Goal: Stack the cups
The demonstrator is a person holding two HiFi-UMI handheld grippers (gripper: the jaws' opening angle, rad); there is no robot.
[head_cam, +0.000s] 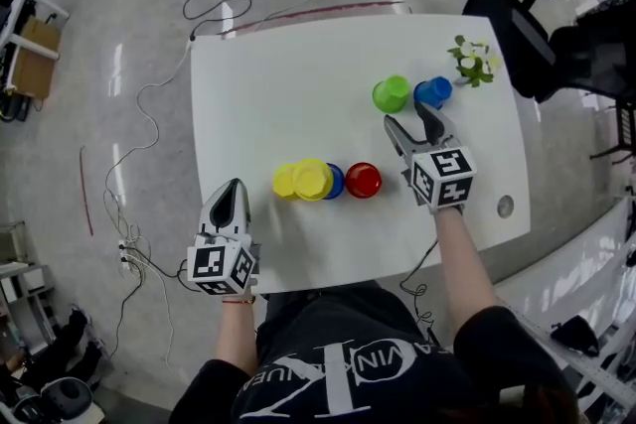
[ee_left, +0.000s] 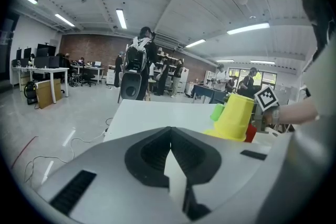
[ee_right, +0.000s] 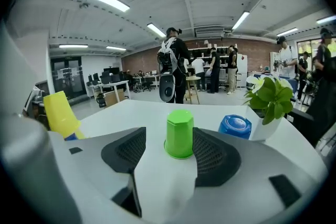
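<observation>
**Cups still mostly scattered on the white worktop**

An open workshop with a brick back wall and strip lights surrounds a white worktop (head_cam: 298, 84), and people stand well behind it.

The right gripper (head_cam: 409, 119) has its fingers spread apart. The upside-down green cup (ee_right: 179, 134) stands framed in the gap just past the tips and is not clamped. Just beside it, to the right, is a blue cup (head_cam: 433, 92), also upside down, and beyond that a small potted plant (head_cam: 473, 62).

The left gripper (head_cam: 231, 199) rests at the near left edge with its fingers pressed together and nothing between them.

Between the two grippers, a row lies mid-worktop. Two yellow cups (head_cam: 304, 180) sit touching, a second blue cup (head_cam: 335, 181) peeks out from behind them, and a red cup (head_cam: 363, 180) stands just beside that. I cannot tell whether any of that cluster is already nested.

By my reading the task is early. The green, the far blue and the red cups each stand alone, so most of the stacking remains. The green cup looks like the next to be picked up.
</observation>
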